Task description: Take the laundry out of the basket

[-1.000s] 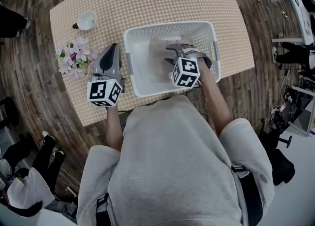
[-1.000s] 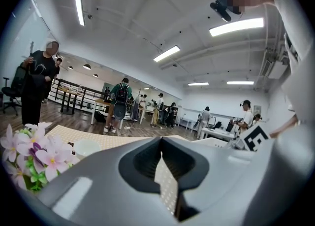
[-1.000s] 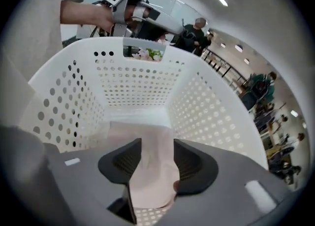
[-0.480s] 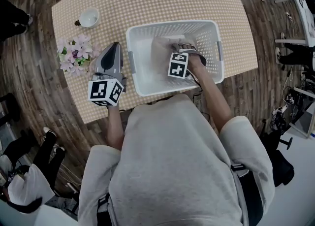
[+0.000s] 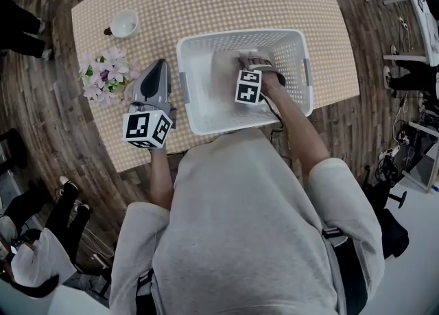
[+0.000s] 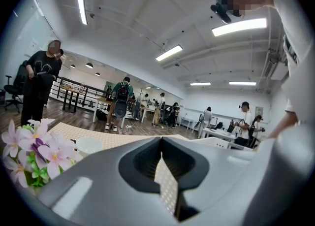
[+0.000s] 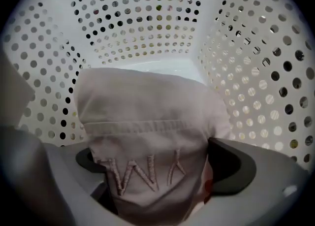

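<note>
A white perforated laundry basket [image 5: 240, 34] stands on the checked table. In the basket [image 7: 147, 18] lies a pale pink garment [image 7: 147, 116] with stitched lettering, seen from above as a pale heap [image 5: 223, 73]. My right gripper [image 5: 252, 66] reaches down inside the basket. Its jaws stand wide open [image 7: 157, 166], with the garment's near end lying between them and the dark pads showing on either side. My left gripper [image 5: 157, 68] hovers over the table left of the basket, tilted up toward the room. It is shut [image 6: 161, 141] with nothing in it.
Pink artificial flowers [image 5: 103, 77] and a white cup [image 5: 124, 24] sit at the table's left end [image 5: 89, 39], close to my left gripper. The basket is near the table's front edge. People stand in the room beyond, one close [image 6: 42, 82].
My right gripper has sunk deeper into the basket, toward the garment, and its jaws have spread wide. The left gripper has stayed put.
</note>
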`<state>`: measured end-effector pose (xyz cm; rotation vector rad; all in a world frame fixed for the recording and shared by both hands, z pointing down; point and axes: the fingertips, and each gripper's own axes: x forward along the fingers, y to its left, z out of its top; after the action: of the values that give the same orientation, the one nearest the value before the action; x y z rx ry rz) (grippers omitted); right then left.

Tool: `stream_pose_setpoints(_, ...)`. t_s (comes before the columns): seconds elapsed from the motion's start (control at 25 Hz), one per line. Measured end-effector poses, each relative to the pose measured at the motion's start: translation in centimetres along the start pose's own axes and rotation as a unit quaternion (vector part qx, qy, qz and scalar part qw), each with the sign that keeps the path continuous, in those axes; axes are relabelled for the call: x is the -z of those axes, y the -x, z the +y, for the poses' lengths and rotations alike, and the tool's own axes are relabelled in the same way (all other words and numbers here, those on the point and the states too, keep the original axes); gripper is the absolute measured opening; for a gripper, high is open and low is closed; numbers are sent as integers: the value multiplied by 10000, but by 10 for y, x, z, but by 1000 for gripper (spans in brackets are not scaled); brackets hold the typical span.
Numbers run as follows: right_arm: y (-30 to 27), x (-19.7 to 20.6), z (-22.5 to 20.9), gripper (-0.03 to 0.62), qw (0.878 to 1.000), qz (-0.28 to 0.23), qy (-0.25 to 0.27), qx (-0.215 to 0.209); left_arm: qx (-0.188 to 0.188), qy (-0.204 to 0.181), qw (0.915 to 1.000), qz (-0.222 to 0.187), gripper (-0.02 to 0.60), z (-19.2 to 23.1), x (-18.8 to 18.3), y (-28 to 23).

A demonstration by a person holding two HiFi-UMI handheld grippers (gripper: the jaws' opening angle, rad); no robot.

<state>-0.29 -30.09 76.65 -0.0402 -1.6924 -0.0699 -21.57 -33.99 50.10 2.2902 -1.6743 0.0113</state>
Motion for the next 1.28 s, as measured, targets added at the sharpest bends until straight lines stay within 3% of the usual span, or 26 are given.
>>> stream_pose_setpoints(0.32,3,1,-4,585,9998,-154,-90,25,8,6,10000,-36,11,-4,-2,-1)
stream_pose_setpoints(0.4,5,0,-8,528,9995,-212,-222,75,6,21,10000,-41,11,-3,-2,0)
stream_pose_setpoints(0.52,9,-1,-20,387,9985,-274,-424,203,12,38,10000,-50,11,-2,-2,0)
stream_pose_setpoints(0.6,11,-2,-23,356,9978,-303,-521,284,28,37,10000,-48,11,-3,-1,0)
stream_pose_setpoints(0.76,20,-3,-26,224,9961,-431,-607,465,60,4,10000,-62,11,-7,-4,0)
stream_pose_setpoints(1.08,25,-7,-26,186,9957,-274,-652,604,176,7,9998,-121,11,-14,-8,-1)
stream_pose_setpoints(1.28,58,-9,-34,184,9907,-407,-607,1148,315,-35,9994,-154,11,-23,-11,-3)
